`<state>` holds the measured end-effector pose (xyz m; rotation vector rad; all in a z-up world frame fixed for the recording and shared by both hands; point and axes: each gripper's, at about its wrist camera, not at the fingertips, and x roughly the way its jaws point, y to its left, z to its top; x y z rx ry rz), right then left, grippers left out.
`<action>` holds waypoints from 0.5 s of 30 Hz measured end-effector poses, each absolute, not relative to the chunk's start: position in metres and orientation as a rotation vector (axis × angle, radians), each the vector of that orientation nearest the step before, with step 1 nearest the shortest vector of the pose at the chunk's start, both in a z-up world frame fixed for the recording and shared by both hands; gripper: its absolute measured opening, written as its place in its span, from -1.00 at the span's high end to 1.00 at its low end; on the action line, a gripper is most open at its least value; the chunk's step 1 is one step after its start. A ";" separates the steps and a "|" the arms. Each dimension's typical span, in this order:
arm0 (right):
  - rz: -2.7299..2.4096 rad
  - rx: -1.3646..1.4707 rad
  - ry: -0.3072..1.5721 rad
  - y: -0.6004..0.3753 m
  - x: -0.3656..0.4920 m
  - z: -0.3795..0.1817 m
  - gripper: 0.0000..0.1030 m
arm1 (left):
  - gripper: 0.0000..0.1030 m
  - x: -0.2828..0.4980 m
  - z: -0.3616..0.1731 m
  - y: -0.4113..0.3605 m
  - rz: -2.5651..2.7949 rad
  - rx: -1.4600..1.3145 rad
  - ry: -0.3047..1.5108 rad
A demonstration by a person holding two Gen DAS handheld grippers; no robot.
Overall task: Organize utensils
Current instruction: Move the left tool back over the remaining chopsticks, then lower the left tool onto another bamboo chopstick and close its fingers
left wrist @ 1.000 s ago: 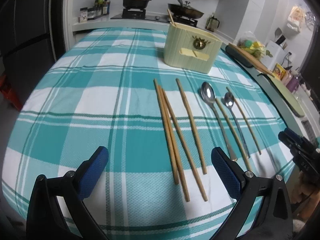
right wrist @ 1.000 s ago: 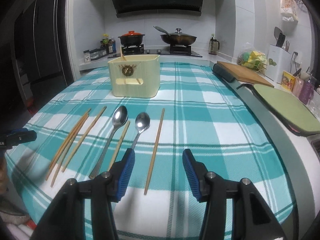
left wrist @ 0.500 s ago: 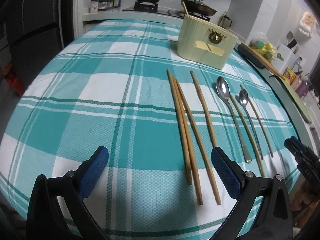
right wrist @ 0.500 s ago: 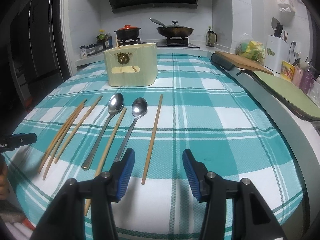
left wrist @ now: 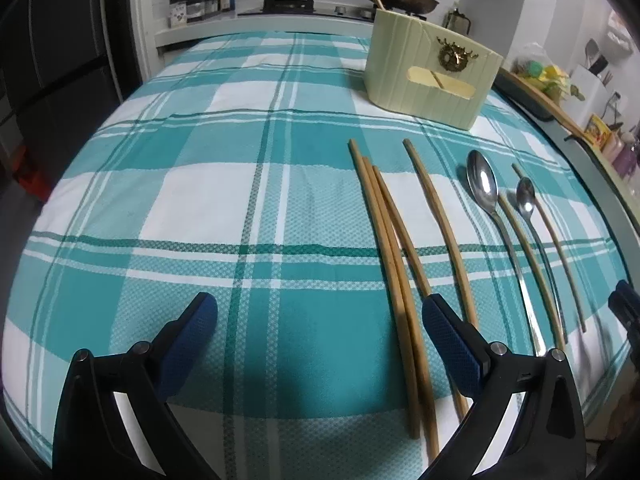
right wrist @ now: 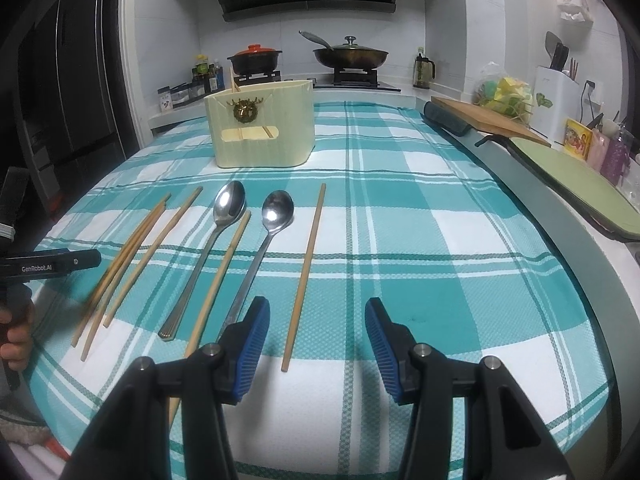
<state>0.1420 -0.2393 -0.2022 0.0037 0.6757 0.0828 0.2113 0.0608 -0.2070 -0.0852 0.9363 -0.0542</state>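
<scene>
Several wooden chopsticks and two steel spoons lie in a row on the teal plaid tablecloth (left wrist: 200, 200). A cream utensil holder (left wrist: 432, 76) (right wrist: 262, 124) stands behind them with one chopstick in it. My left gripper (left wrist: 320, 312) is open low over the cloth, its right finger (left wrist: 444, 324) over the near part of the left chopstick group (left wrist: 384, 240). The large spoon (right wrist: 230, 204), small spoon (right wrist: 278, 210) and a chopstick between them (right wrist: 224, 272) lie to the left of my right gripper (right wrist: 316, 312). It is open, with a single chopstick (right wrist: 306, 272) on the cloth between its fingers, untouched.
A stove with a red-lidded pot (right wrist: 254, 58) and a pan (right wrist: 350, 54) is at the back. A wooden cutting board (right wrist: 484, 120) and a green mat (right wrist: 584, 188) lie along the right counter. A dark fridge (right wrist: 68, 100) stands at the left. The table's near edge is just under both grippers.
My left gripper has come forward and lower over the cloth, so the left chopsticks now reach under its right finger. The right gripper has stayed about where it was, jaws unchanged.
</scene>
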 end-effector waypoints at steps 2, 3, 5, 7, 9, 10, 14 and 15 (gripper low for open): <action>0.079 0.009 0.677 -0.240 0.143 -0.202 0.02 | -0.98 0.214 -0.209 0.058 -0.048 -0.059 0.945; 0.078 0.011 0.678 -0.240 0.144 -0.203 0.02 | -0.98 0.216 -0.210 0.056 -0.042 -0.046 0.949; 0.077 0.015 0.679 -0.241 0.144 -0.203 0.02 | -0.98 0.218 -0.213 0.056 -0.030 -0.032 0.954; 0.079 0.014 0.679 -0.241 0.145 -0.203 0.02 | -0.98 0.219 -0.215 0.057 -0.026 -0.031 0.965; 0.081 0.010 0.680 -0.240 0.145 -0.204 0.02 | -0.98 0.220 -0.216 0.060 -0.024 -0.040 0.965; 0.082 0.007 0.680 -0.240 0.145 -0.204 0.02 | -0.98 0.221 -0.217 0.060 -0.021 -0.041 0.969; 0.086 0.000 0.683 -0.238 0.146 -0.204 0.02 | -0.98 0.225 -0.219 0.060 -0.023 -0.030 0.980; 0.086 -0.001 0.684 -0.237 0.146 -0.204 0.02 | -0.98 0.226 -0.220 0.058 -0.021 -0.020 0.983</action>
